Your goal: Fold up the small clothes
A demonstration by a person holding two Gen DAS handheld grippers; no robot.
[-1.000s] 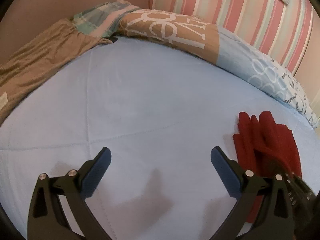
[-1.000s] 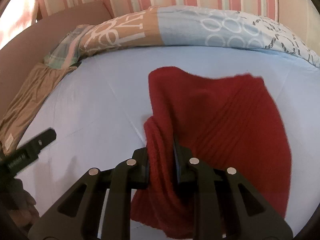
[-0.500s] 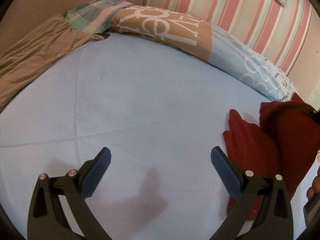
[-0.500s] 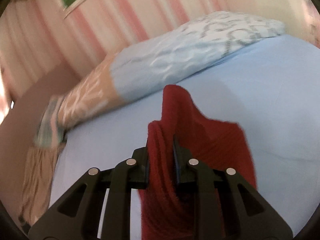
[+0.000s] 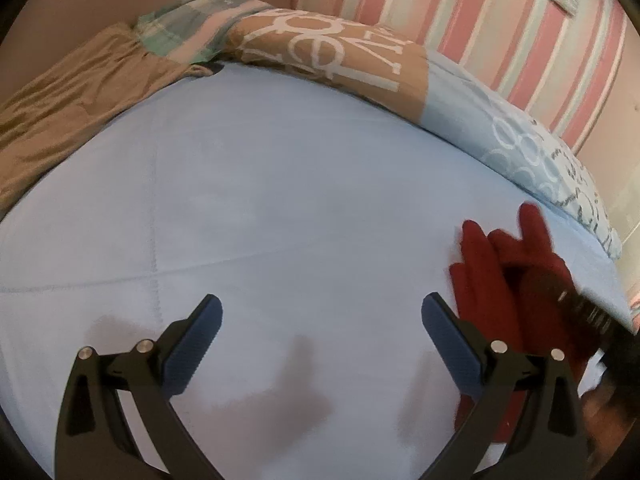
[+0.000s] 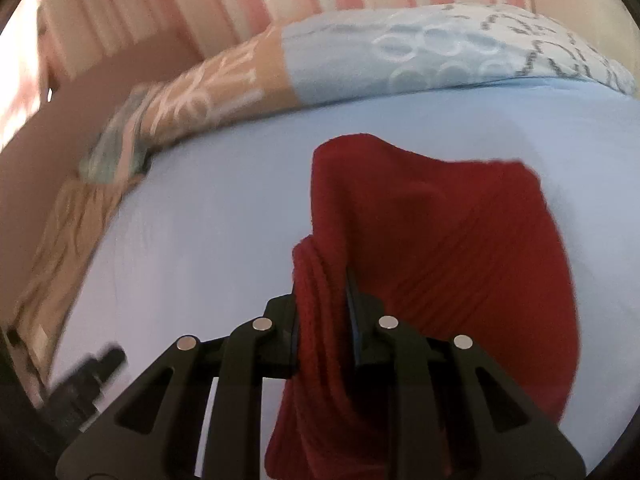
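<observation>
While my right gripper [image 6: 322, 300] is pinched nearly shut on a bunched ridge of the red knit garment [image 6: 452, 264], the rest of that cloth spreads ahead of and to the right of its fingers, draped over the pale blue bed sheet [image 6: 200, 240]. From the ribbed texture and the way it sags in soft folds, I judge it light, limp and a little stretchy, with enough nap that the pads should not slip; nothing about it looks fragile. Because it is so floppy, I expect 1 grip point to let the free part swing and crumple, so I would want a 2nd hold on an outer edge or corner, well apart from the bunch I already have, to keep a fold line straight. My left gripper [image 5: 322, 320] stands wide open with nothing between its blue pads, hovering over bare sheet; in the left wrist view the red garment [image 5: 492, 280] sits just to its right, beyond the right-hand finger, partly hidden by the blurred dark body of the other tool. The nearest free edge there looks like the best place for that 2nd pinch. A tan cloth [image 5: 68, 108] lies far off to the left, against the patterned pillows [image 5: 328, 52], and I leave it alone.
</observation>
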